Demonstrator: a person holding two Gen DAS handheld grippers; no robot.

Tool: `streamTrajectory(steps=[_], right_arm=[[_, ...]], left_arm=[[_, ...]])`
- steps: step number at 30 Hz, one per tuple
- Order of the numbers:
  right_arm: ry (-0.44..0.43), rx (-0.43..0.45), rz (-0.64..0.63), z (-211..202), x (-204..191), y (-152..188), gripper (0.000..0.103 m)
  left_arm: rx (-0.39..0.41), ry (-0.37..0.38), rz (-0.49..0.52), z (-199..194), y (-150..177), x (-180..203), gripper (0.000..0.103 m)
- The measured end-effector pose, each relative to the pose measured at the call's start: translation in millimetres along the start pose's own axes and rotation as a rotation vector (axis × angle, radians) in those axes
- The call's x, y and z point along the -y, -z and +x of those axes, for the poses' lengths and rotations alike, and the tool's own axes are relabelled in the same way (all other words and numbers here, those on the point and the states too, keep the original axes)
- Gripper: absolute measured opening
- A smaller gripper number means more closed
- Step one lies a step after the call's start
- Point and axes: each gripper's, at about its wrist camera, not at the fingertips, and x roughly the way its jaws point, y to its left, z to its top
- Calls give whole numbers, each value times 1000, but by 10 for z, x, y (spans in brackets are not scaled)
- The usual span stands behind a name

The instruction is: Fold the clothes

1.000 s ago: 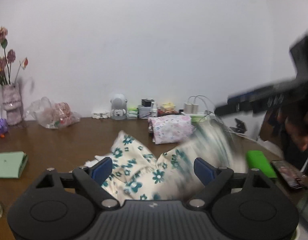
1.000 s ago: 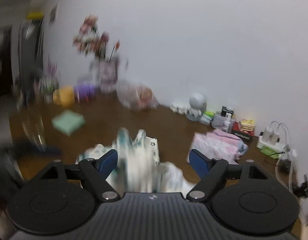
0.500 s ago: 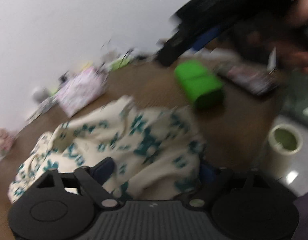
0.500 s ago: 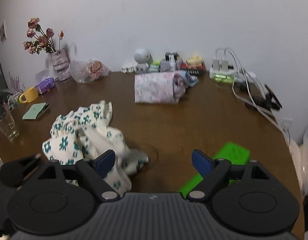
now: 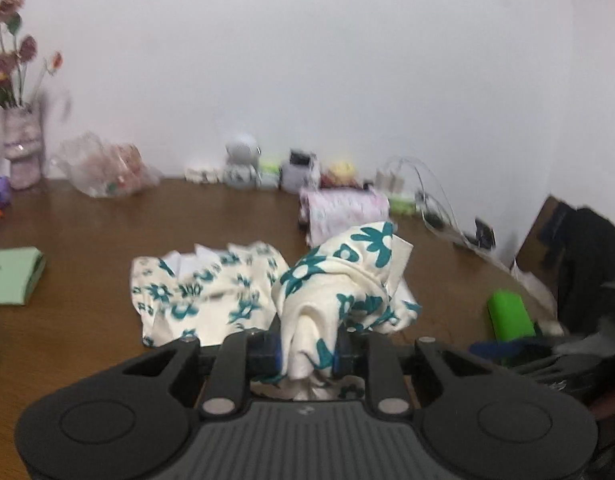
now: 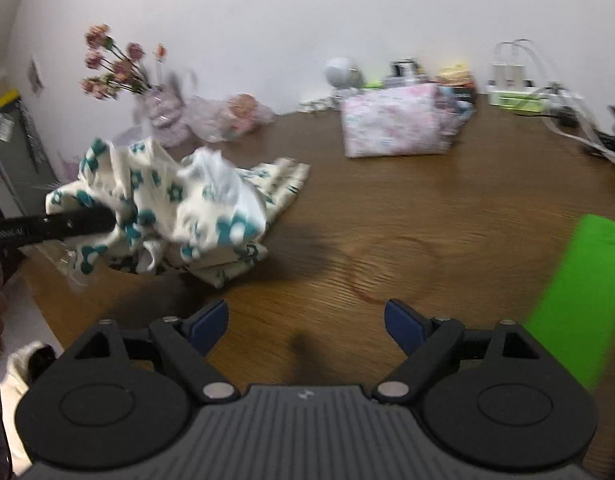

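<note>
A cream garment with teal flowers [image 5: 227, 292] lies crumpled on the brown table [image 5: 87, 232]. My left gripper [image 5: 307, 354] is shut on a bunched part of it and lifts that part off the table. In the right wrist view the same garment [image 6: 187, 208] sits at the left, with the left gripper's black finger [image 6: 67, 224] reaching into it. My right gripper [image 6: 307, 320] is open and empty, low over bare wood to the right of the garment.
A folded pink floral cloth [image 6: 395, 124] lies at the back. A green box [image 6: 579, 300] is at the right edge. A vase of flowers [image 5: 19, 140], a plastic bag [image 5: 107, 168], small items and cables line the wall. A pale green pouch [image 5: 11, 276] lies left.
My left gripper has closed on the flowered garment and raised a bunch of it. My right gripper has stayed open and moved lower over the table.
</note>
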Motion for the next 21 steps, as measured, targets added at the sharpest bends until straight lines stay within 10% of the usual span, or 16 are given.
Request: streamTrajectory(steps=[8,9,10,16,21], right_arm=[[-284,98,287,507,33,-264,76],[-334,100,334,538,80,-277,54],[-377,102,373,547,125,-284,11],[-190,275,408,-10,252,-265,0],[-8,270,203,-385,133,-210,4]], left_arm=[[16,48,-10,-49,14,-5,18],[15,50,-11,-45,27,-6,18],[13,51,-12,-41,41,-8,18],[4,63,-15,-15,122,-19,19],[-38,66,-129,83,188,-225,19]])
